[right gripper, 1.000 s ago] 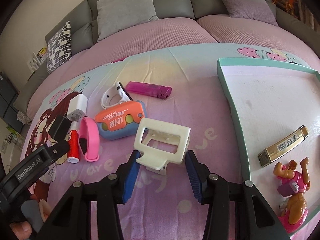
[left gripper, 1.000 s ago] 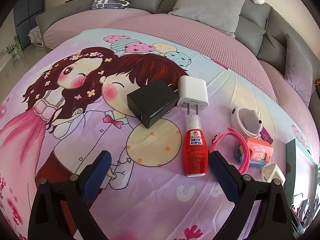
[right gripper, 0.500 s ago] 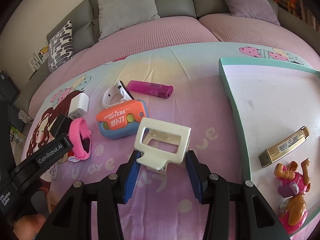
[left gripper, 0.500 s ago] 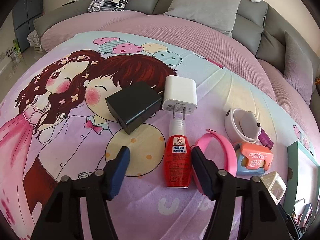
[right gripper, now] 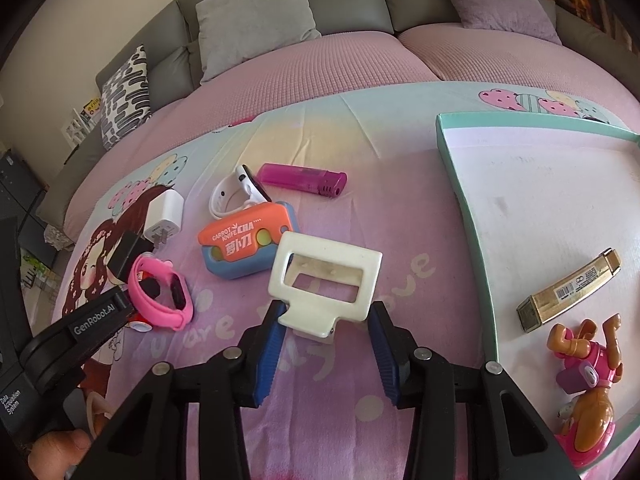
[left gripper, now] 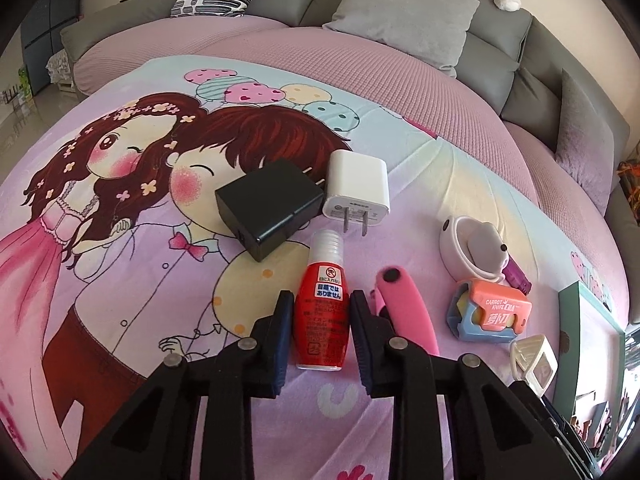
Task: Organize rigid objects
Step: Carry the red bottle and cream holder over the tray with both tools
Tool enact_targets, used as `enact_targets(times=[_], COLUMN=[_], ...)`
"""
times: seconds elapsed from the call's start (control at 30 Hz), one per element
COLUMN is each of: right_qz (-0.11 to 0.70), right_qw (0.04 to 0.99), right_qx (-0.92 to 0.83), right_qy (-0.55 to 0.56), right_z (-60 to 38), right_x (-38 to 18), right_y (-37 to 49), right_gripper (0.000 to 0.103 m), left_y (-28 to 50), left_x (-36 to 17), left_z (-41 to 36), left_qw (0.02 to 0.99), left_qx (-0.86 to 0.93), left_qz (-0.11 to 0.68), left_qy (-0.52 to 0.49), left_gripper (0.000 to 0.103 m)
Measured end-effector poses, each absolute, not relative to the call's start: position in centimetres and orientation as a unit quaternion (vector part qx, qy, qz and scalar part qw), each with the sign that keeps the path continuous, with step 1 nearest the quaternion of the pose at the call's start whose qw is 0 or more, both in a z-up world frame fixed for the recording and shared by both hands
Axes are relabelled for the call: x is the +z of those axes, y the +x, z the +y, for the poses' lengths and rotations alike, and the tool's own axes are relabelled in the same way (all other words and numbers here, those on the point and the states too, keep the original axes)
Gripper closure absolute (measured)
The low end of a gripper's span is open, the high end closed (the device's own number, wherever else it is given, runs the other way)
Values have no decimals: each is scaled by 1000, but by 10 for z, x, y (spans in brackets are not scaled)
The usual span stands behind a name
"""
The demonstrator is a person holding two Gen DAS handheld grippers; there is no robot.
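red bottle (left gripper: pixel 322 312) with the clear cap lies flat on the cartoon bedspread (left gripper: pixel 120 280), and the left gripper (left gripper: pixel 320 308) has just closed its blue pads on both sides of it, pinching it. black charger (left gripper: pixel 270 204) and white plug (left gripper: pixel 356 190) sit just past the cap, pink band (left gripper: pixel 408 312) right beside it. over on the other side, the right gripper (right gripper: pixel 326 322) has been narrowing around the stem of a cream plastic bracket (right gripper: pixel 324 276), though only the left pad seems to touch (the right one shows a gap). orange knife toy (right gripper: pixel 246 244) and purple lighter (right gripper: pixel 302 178) lie behind it; teal-rimmed tray (right gripper: pixel 460 196) holds a gold bar (right gripper: pixel 568 290) and a pink toy (right gripper: pixel 586 384).
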State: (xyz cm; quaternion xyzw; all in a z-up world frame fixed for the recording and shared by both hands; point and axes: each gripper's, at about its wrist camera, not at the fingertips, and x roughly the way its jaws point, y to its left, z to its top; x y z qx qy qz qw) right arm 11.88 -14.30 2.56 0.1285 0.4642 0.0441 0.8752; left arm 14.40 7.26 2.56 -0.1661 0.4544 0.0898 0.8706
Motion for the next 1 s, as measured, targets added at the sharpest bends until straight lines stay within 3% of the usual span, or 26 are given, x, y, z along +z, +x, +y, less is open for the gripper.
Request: enact_targets(times=[0.6,1.0], right_qz=[410,379], right_qw=[898,912], right_qx=[42,-16], right_qy=[153,154], right_z=[-166,-214], right_x=[63,86], right_y=[103,88], right_gripper=[62,62], left_y=[120,113], left_x=[81,110], left_z=[81,40], left_qw=[903,920], left_qx=[96,53], left_qz=[385,364], left_qy=[-165,-136], left_gripper=[74,74])
